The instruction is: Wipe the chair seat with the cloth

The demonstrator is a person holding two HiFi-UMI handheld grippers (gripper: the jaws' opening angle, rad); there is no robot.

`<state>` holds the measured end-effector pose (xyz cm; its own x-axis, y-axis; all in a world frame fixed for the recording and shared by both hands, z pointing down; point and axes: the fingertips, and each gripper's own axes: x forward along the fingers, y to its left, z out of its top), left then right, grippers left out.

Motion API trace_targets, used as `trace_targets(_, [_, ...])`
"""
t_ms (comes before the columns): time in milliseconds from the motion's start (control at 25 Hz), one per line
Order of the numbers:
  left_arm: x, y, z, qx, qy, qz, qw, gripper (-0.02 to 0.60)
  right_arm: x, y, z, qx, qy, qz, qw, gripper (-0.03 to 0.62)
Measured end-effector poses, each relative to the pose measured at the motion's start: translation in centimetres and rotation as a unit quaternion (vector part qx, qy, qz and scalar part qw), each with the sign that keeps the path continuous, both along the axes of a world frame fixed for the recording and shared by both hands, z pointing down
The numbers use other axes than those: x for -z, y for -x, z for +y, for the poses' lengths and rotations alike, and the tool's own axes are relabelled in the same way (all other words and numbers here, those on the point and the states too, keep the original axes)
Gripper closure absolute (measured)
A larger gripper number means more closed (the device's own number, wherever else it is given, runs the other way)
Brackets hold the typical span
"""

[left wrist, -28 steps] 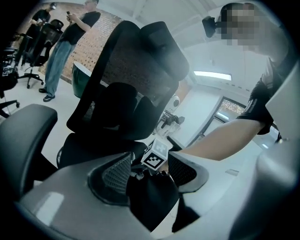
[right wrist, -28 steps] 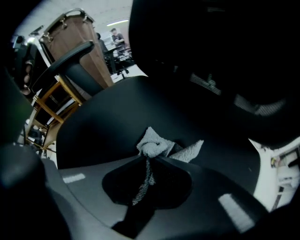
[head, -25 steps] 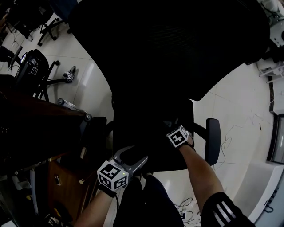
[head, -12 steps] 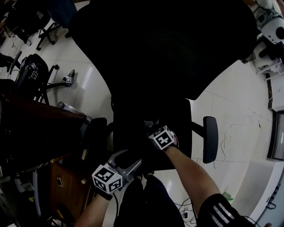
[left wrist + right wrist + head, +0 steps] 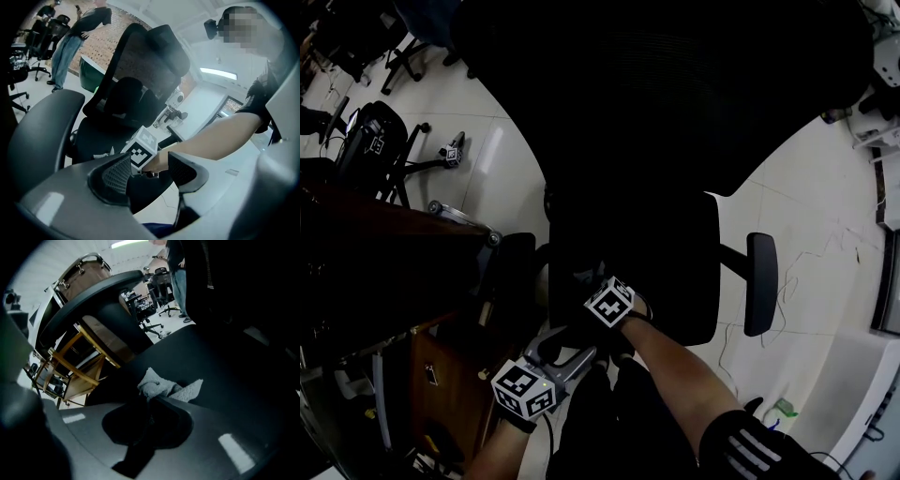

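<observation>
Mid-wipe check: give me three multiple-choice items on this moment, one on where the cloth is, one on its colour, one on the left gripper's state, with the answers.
1. Where is the cloth?
A) in a bucket
B) on the chair seat, in the right gripper
C) hanging on a hook

2. What colour is the cloth?
A) red
B) black
C) light grey

3. How is the left gripper?
A) open, holding nothing
B) shut on the cloth
C) shut on a bottle

Answers:
1 B, the right gripper view shows its jaws shut on the cloth against the seat.
2 C, it shows pale grey against the black seat.
3 A, the left gripper view shows its jaws apart with nothing between them.
</observation>
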<state>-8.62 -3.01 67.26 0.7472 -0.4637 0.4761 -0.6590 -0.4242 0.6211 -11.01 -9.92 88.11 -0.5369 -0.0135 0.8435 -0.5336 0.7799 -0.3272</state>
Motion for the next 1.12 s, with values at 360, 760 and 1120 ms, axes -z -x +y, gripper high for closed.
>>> trace_targets(360, [0.1, -5.3, 1.4, -0.056, 0.009, 0.029, 0.998, 0.31, -1.5, -13.3, 2.1, -0.042, -0.004, 0.071, 0.997, 0.554])
trace_targets(760, [1.0, -8.1, 2.2, -0.09, 0.004, 0.037, 0.9952, 0.31, -1.3, -25.9, 2.2, -0.121, 0.016, 0.159, 0.98, 0.554])
trace_targets(1120, [1.2, -2.8, 2.4, -0.044, 0.005, 0.012, 0.999, 0.31, 2.5, -12.8, 2.2, -0.091, 0.007, 0.021, 0.996, 0.554])
